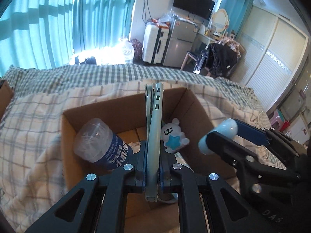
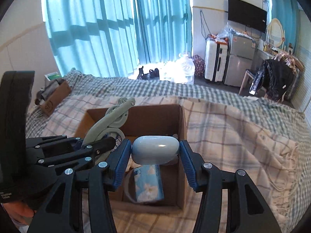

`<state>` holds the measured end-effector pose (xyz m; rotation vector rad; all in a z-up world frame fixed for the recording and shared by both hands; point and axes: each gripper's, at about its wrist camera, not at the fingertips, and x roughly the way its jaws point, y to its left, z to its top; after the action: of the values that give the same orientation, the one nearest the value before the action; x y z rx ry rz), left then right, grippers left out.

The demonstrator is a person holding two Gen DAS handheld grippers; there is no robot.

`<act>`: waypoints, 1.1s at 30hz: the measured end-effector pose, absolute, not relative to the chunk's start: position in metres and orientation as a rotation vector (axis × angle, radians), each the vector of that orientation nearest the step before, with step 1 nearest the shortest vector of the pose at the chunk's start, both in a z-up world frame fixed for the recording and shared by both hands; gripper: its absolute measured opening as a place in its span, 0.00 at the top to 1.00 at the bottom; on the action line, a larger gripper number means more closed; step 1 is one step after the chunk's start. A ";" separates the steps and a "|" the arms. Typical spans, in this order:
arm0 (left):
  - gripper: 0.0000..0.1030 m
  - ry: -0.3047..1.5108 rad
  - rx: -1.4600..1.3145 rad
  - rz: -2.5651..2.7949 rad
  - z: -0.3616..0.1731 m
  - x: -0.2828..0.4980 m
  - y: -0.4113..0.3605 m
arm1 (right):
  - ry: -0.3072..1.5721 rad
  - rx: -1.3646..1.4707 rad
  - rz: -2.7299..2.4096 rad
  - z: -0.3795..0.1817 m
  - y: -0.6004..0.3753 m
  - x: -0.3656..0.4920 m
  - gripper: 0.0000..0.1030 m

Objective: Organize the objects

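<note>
My left gripper (image 1: 153, 159) is shut on a grey-green folding stand (image 1: 154, 116), held edge-on above an open cardboard box (image 1: 124, 104). Inside the box lie a clear water bottle (image 1: 97, 141) with a blue label and a white bear toy (image 1: 173, 136) with a blue star. My right gripper (image 2: 155, 153) holds a pale blue oval case (image 2: 155, 145) between its blue pads, also over the box (image 2: 182, 120). A blue flowered pack (image 2: 148, 182) lies in the box under it. The left gripper (image 2: 105, 145) and the stand (image 2: 116, 112) show at the left of the right wrist view.
The box sits on a bed with a plaid blanket (image 2: 233, 136) over a checked sheet. A smaller cardboard box (image 2: 56, 95) with items stands far left on the bed. Beyond the bed's far edge are teal curtains, a white suitcase (image 2: 213, 64), a fridge and a chair.
</note>
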<state>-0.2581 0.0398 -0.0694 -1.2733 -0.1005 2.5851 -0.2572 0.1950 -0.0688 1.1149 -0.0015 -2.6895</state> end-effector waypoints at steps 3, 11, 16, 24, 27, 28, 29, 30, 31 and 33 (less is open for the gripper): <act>0.91 -0.121 -1.316 2.537 -0.087 -0.270 0.042 | -0.045 1.153 -2.700 -0.090 0.203 -0.269 0.50; 0.88 -0.063 -1.335 2.525 -0.086 -0.272 0.049 | -0.130 1.141 -2.696 -0.092 0.214 -0.274 0.50; 0.69 -0.018 -1.278 2.594 -0.039 -0.245 0.041 | -0.140 1.092 -2.738 -0.048 0.220 -0.252 0.50; 0.36 -0.041 -0.941 2.765 0.102 -0.159 0.010 | -0.035 0.830 -2.867 0.086 0.214 -0.162 0.35; 0.19 -0.019 -0.791 2.810 0.143 -0.115 0.005 | -0.002 0.727 -2.904 0.129 0.211 -0.116 0.35; 0.15 -0.012 -0.753 2.821 0.151 -0.104 0.003 | 0.002 0.708 -2.908 0.138 0.209 -0.107 0.34; 0.13 -0.007 -0.719 2.829 0.159 -0.092 0.002 | 0.006 0.685 -2.910 0.148 0.208 -0.093 0.31; 0.12 -0.008 -0.684 2.832 0.167 -0.076 0.000 | 0.007 0.669 -2.910 0.155 0.207 -0.082 0.28; 0.11 -0.011 -0.662 2.831 0.173 -0.065 0.001 | 0.013 0.650 -2.912 0.160 0.206 -0.070 0.27; 0.08 -0.011 -0.626 2.832 0.182 -0.044 -0.001 | 0.044 0.618 -2.926 0.169 0.206 -0.046 0.23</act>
<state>-0.0436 -0.0005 0.1819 -0.6257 -0.0114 2.8319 -0.0464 0.2056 0.1693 0.6181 0.0442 -2.9262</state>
